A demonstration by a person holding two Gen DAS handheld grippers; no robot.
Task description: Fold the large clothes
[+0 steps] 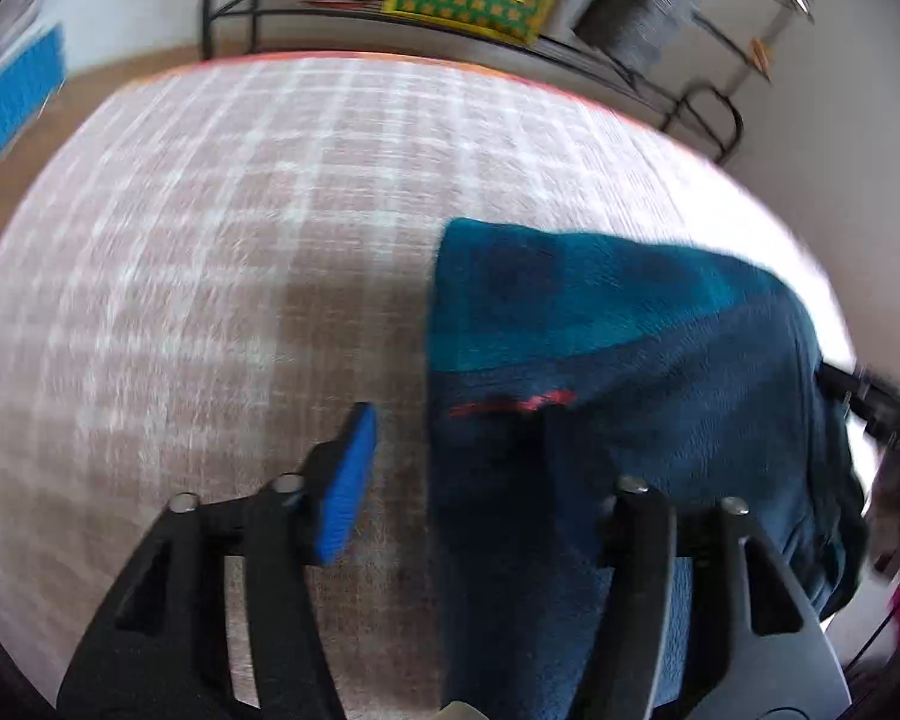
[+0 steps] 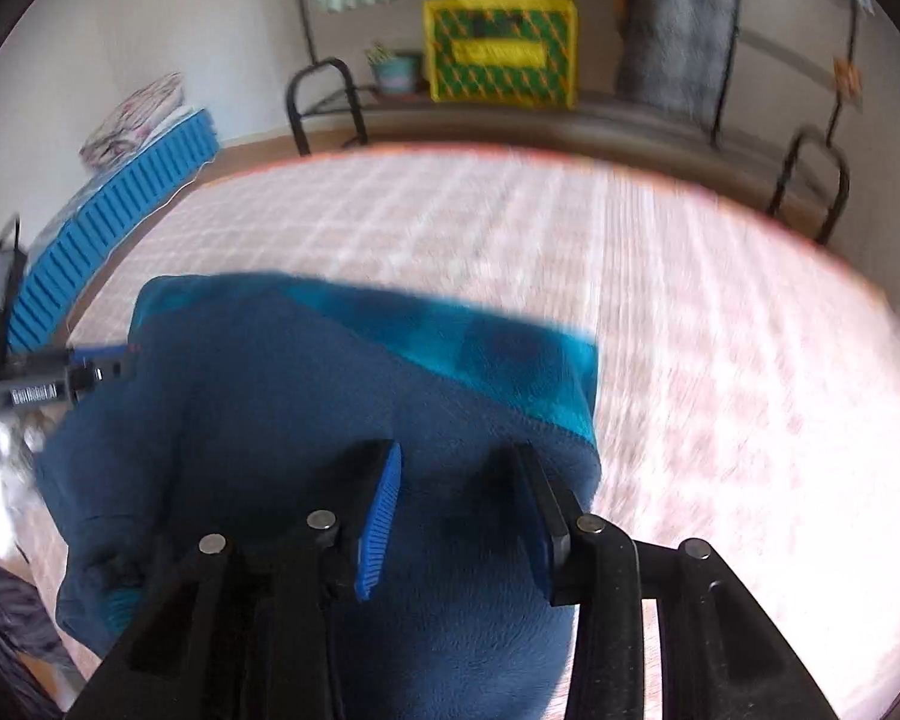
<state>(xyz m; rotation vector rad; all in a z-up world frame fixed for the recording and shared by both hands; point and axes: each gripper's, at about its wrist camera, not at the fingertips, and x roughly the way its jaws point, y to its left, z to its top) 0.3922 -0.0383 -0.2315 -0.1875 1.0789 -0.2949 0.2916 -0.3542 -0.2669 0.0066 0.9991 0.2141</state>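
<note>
Left gripper (image 1: pixel 450 456): angled steeply down over the bed; black linkage arms fill the lower part of its own view. Jaws stand wide apart. The left finger with its blue ribbed pad (image 1: pixel 347 483) hangs over bare cover; the right finger is dark and partly lost against the garment's edge. Nothing is pinched between them.
Right gripper (image 2: pixel 459 510): also tilted steeply downward, directly above the garment. Jaws part-way open, blue pads (image 2: pixel 380 519) facing each other with fleece below and between them; whether the pads press on the cloth I cannot tell.
Garment (image 2: pixel 306 420): large fleece piece, navy body with a teal band along the far edge, lying folded in a heap on the bed, toward the near side. A short red mark (image 1: pixel 513 403) shows on the navy part in the left view, too blurred to read.
Bed cover (image 1: pixel 210 240): pink and white check, with an orange-red far edge.
Writing: white lettering on the other gripper's black body (image 2: pixel 36 391), seen at the left edge of the right view, too blurred to read with certainty.
Bag (image 2: pixel 501 51): yellow with green pattern, on a dark low rack (image 2: pixel 324 108); its central label is illegible.
Plant pot (image 2: pixel 393 72): pale blue, beside the bag.
Blue ribbed mat (image 2: pixel 114 222): on the floor by the wall.
</note>
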